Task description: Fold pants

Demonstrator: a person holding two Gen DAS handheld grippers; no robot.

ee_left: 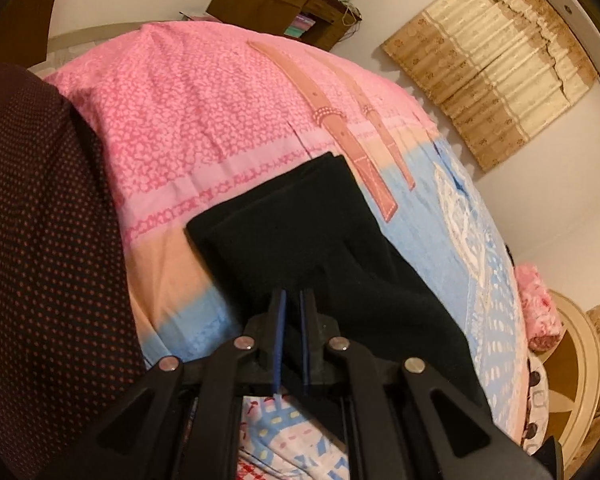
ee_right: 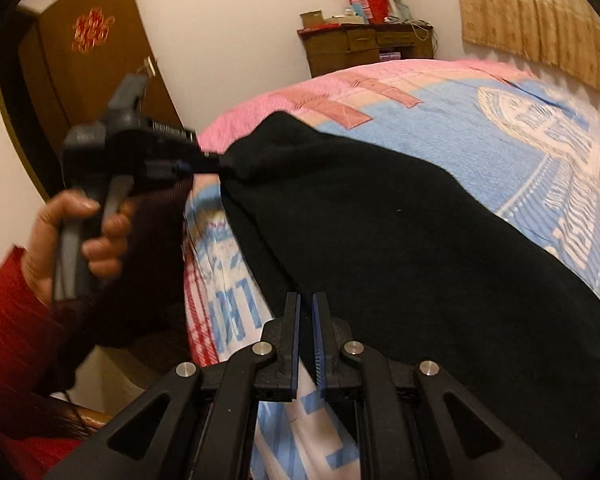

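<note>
Black pants [ee_left: 300,232] lie on the pink and blue bedspread [ee_left: 188,120], folded lengthwise. My left gripper [ee_left: 294,296] is shut on the pants' near edge. In the right wrist view the pants [ee_right: 400,240] spread across the bed, and the left gripper [ee_right: 216,166], held in a hand, pinches their far corner and lifts it slightly. My right gripper [ee_right: 306,300] is nearly closed on the near edge of the pants; a narrow gap shows between its blue pads.
The bedspread [ee_right: 500,128] covers the bed. A wooden cabinet [ee_right: 364,46] with clutter stands at the far wall, beside a curtain [ee_right: 540,20]. A brown door [ee_right: 88,52] is at left. A pink pillow [ee_left: 538,308] lies at the bed's right end.
</note>
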